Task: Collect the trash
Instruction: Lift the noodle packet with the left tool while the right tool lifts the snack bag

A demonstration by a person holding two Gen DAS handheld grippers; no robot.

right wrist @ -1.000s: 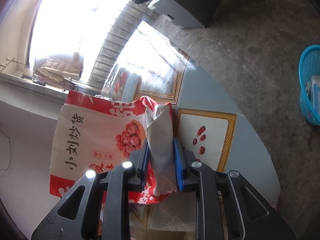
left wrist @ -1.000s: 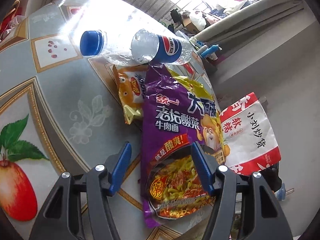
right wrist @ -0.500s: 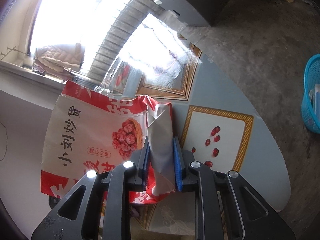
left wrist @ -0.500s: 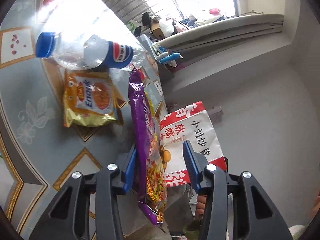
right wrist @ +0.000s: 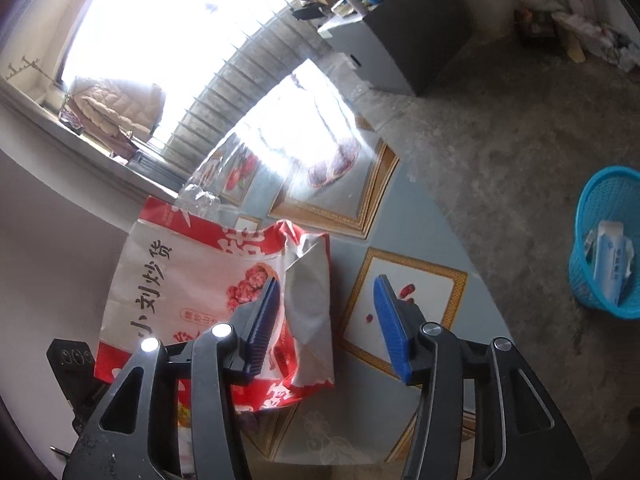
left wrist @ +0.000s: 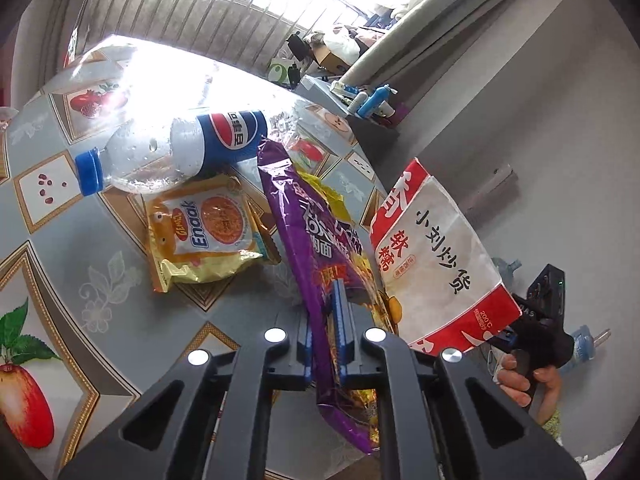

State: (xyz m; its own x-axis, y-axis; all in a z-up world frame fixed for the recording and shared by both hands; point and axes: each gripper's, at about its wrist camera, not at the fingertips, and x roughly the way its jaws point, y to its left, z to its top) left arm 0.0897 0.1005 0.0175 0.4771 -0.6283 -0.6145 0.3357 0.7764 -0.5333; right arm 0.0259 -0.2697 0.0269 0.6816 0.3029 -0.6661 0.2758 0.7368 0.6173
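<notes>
Standing on the floor, blue basket (right wrist: 608,216) holds white packaging (right wrist: 610,264)

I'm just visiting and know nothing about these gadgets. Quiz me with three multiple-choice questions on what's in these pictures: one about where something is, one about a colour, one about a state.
1. Where does the Pepsi bottle lie?
A. in the blue basket
B. on the table, beyond the yellow snack packet
C. on the floor

2. What colour is the bottle's cap?
A. red
B. white
C. blue

3. How does the left gripper stand?
A. shut on the purple noodle packet
B. wide open and empty
C. shut on the bottle

Answers: 1 B, it lies on its side on the table just past the yellow snack packet. 2 C, the cap shows blue. 3 A, the purple noodle packet is pinched between its blue pads.
</notes>
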